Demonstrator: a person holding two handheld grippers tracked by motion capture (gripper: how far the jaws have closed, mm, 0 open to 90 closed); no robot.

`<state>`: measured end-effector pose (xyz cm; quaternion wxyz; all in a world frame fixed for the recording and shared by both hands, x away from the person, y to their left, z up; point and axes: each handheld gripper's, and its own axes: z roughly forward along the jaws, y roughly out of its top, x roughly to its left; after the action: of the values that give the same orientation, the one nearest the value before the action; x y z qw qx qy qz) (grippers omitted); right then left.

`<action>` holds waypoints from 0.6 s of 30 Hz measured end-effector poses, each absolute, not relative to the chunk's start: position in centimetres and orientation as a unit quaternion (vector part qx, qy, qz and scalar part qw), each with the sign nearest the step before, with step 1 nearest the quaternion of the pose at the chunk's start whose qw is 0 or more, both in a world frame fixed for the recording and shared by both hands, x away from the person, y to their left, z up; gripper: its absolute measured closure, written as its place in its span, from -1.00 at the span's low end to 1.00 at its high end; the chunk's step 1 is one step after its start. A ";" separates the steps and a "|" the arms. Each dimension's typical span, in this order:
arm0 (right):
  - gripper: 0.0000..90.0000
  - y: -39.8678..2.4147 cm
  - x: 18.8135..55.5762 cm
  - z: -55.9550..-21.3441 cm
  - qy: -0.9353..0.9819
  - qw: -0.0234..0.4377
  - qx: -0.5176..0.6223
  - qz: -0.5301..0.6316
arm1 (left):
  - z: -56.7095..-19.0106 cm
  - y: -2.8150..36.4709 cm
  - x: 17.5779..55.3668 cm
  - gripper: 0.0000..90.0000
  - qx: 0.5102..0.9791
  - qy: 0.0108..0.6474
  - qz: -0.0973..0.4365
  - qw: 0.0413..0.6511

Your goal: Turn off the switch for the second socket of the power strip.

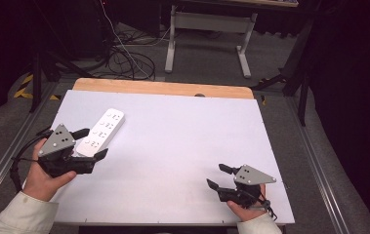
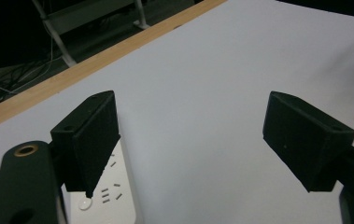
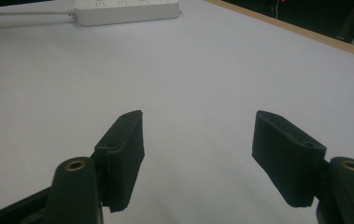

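Note:
A white power strip (image 1: 102,130) lies at an angle on the left part of the white table (image 1: 182,141). My left gripper (image 1: 96,142) hovers at the strip's near end, held in a hand, open with nothing between its jaws. In the left gripper view the power strip (image 2: 111,196) shows under the left jaw, and the left gripper (image 2: 188,107) stands wide open over bare table. My right gripper (image 1: 215,175) is near the front right edge, open and empty. The right gripper view has the right gripper (image 3: 198,119) open, with the power strip (image 3: 128,9) and its cord (image 3: 25,16) far off.
A wooden strip (image 1: 163,87) runs along the table's far edge. Beyond it on the floor are a tangle of cables (image 1: 129,58) and a white desk frame (image 1: 207,24). Metal rails (image 1: 319,161) flank the table.

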<state>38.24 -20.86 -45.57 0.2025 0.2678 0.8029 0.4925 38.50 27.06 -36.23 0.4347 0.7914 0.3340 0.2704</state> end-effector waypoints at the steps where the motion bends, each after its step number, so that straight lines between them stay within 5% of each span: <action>1: -0.24 -20.9 38.2 -45.6 0.803 0.203 0.269 0.492 | -36.2 27.1 38.7 -0.56 0.792 0.336 0.270 0.434; 7: -0.25 -20.9 38.2 -45.5 0.801 0.204 0.272 0.494 | -35.8 27.5 39.4 -0.38 0.786 0.347 0.282 0.428; 12: -0.25 -20.9 38.2 -45.6 0.801 0.201 0.272 0.494 | -35.4 27.7 39.8 0.25 0.784 0.356 0.304 0.408; 18: -0.25 -20.9 38.2 -45.6 0.801 0.199 0.272 0.494 | -35.1 28.9 41.5 0.89 0.778 0.397 0.269 0.405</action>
<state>38.22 -20.92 -45.57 0.1994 0.2724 0.8010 0.4944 41.50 28.91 -35.10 0.4054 0.7784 0.3966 0.2692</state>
